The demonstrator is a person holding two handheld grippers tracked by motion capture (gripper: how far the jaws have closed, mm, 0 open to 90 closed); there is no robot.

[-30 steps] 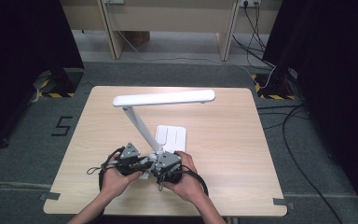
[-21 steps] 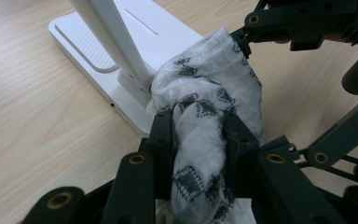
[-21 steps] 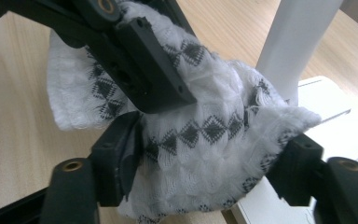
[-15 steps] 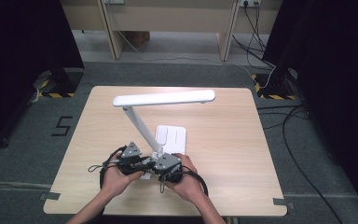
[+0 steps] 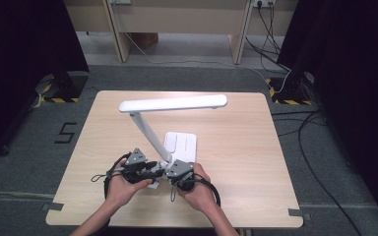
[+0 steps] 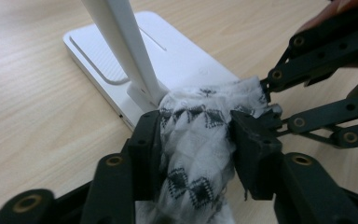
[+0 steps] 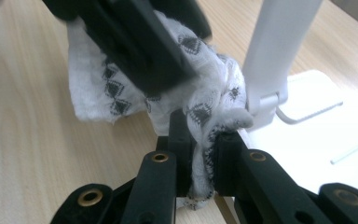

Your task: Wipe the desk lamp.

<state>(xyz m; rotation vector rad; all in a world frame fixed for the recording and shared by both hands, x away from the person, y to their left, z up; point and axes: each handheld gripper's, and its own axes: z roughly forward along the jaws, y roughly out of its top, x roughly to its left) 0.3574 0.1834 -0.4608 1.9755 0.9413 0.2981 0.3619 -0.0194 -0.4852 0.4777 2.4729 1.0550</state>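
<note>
Grippers meet at the foot of a white desk lamp point(image 5: 172, 105) on a wooden table point(image 5: 246, 162), each pinching the same white cloth point(image 6: 198, 140) printed with small black diamonds. The left gripper point(image 6: 196, 144) has its jaws pressed in on a thick bunch of the fabric, as its own view shows. The right gripper point(image 7: 198, 154) clamps a thinner twisted fold between nearly closed jaws. From the high view, the person's hands sit close together near the table's front edge, the left gripper point(image 5: 140, 167) and right gripper point(image 5: 179, 172) almost touching just in front of the lamp base point(image 5: 181, 145).

The cloth lies bunched against the point where the slanted lamp arm point(image 6: 121, 46) joins the flat base point(image 6: 186, 60), touching the hinge there. Held from both sides, the fabric appears to be kept taut or gathered so it can be worked around that joint, probably to wipe it. Sharing the grip likely keeps the limp cloth from slipping loose, while the lamp itself stands unheld, its long head point(image 5: 172, 103) level above the table.
</note>
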